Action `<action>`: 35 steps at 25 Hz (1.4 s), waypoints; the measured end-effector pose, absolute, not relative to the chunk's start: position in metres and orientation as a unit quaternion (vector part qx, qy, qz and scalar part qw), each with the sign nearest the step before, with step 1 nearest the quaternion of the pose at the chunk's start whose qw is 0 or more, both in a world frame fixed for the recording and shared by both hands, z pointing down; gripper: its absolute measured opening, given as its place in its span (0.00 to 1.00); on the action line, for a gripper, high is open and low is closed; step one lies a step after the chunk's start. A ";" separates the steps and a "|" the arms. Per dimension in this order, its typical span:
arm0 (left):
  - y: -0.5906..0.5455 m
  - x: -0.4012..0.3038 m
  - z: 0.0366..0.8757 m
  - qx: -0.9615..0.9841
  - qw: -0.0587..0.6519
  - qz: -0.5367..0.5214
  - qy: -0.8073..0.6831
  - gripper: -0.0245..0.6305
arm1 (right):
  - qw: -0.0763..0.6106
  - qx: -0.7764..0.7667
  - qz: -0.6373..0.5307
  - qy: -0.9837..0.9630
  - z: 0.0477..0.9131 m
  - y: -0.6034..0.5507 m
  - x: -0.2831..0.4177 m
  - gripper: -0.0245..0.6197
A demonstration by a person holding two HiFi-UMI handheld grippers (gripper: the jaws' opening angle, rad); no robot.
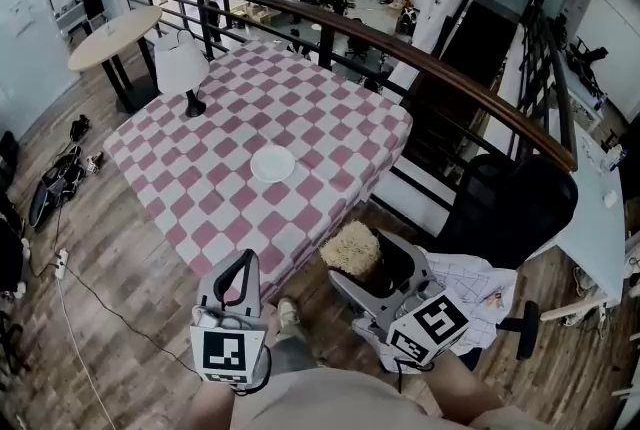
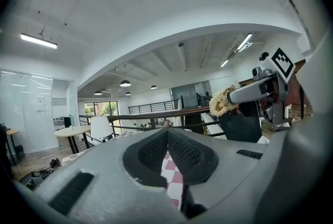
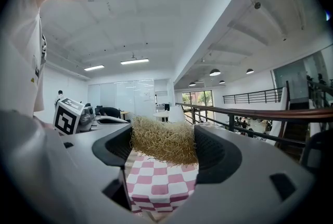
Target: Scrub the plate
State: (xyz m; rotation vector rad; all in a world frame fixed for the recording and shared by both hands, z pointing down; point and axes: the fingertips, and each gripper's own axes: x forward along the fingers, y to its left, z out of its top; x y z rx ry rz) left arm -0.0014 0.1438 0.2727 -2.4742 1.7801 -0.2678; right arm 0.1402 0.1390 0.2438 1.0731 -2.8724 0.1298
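Observation:
A small white plate (image 1: 272, 163) lies near the middle of the table (image 1: 200, 178), which has a red and white checked cloth. Both grippers hover off the table's near corner, well short of the plate. My right gripper (image 1: 362, 264) (image 3: 164, 154) is shut on a tan, straw-like scrubber (image 1: 349, 247) (image 3: 162, 137). The left gripper view also catches that scrubber (image 2: 222, 101) at its right. My left gripper (image 1: 246, 256) (image 2: 167, 132) is shut with its pads meeting and nothing between them. The plate does not show in either gripper view.
A white table lamp (image 1: 183, 68) stands at the table's far left corner. A dark railing (image 1: 400, 53) runs behind the table, with stairs beyond. A black office chair (image 1: 510, 208) is at the right, a round table (image 1: 115, 36) at back left, bags and cables (image 1: 55, 183) on the floor.

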 end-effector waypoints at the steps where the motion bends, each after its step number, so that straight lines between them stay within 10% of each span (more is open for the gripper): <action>1: 0.134 -0.003 0.273 -0.809 0.036 -0.086 0.581 0.06 | 0.038 0.349 0.043 -0.935 0.244 0.130 0.137 0.60; 35: -0.052 -0.102 0.266 -0.786 -0.006 -0.085 0.612 0.06 | 0.075 0.306 0.039 -0.948 0.248 -0.098 0.029 0.60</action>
